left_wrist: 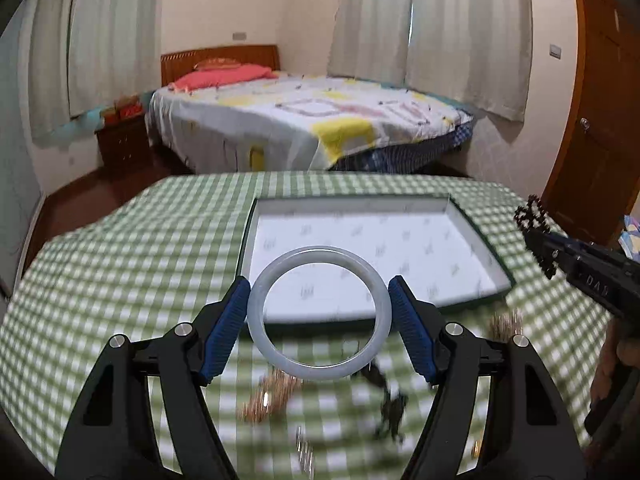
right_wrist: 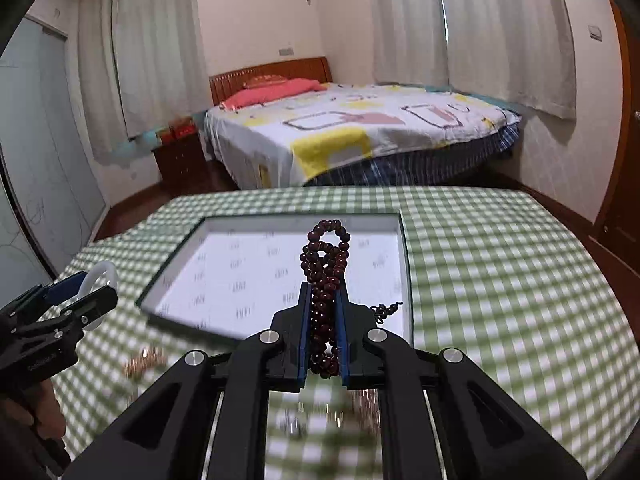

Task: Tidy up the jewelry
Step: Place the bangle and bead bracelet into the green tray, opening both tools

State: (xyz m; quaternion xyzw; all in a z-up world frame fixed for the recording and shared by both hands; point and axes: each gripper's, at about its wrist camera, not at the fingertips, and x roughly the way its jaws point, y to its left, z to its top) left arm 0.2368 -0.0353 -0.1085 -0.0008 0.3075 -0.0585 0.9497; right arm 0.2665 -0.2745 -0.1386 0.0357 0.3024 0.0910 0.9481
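Observation:
My left gripper (left_wrist: 318,310) is shut on a pale white bangle (left_wrist: 260,320), held upright above the green checked table, just short of the white-lined tray (left_wrist: 472,240). My right gripper (right_wrist: 324,312) is shut on a dark red bead strand (right_wrist: 326,264), held over the tray's near edge (right_wrist: 224,330). The right gripper with its beads shows at the right of the left wrist view (left_wrist: 532,232). The left gripper and bangle show at the left of the right wrist view (right_wrist: 94,284).
Loose jewelry lies blurred on the checked cloth near me: a gold chain pile (left_wrist: 268,396), a dark piece (left_wrist: 390,400), a gold piece (left_wrist: 506,322). A bed (left_wrist: 304,120) and wooden door (left_wrist: 596,128) lie beyond the table.

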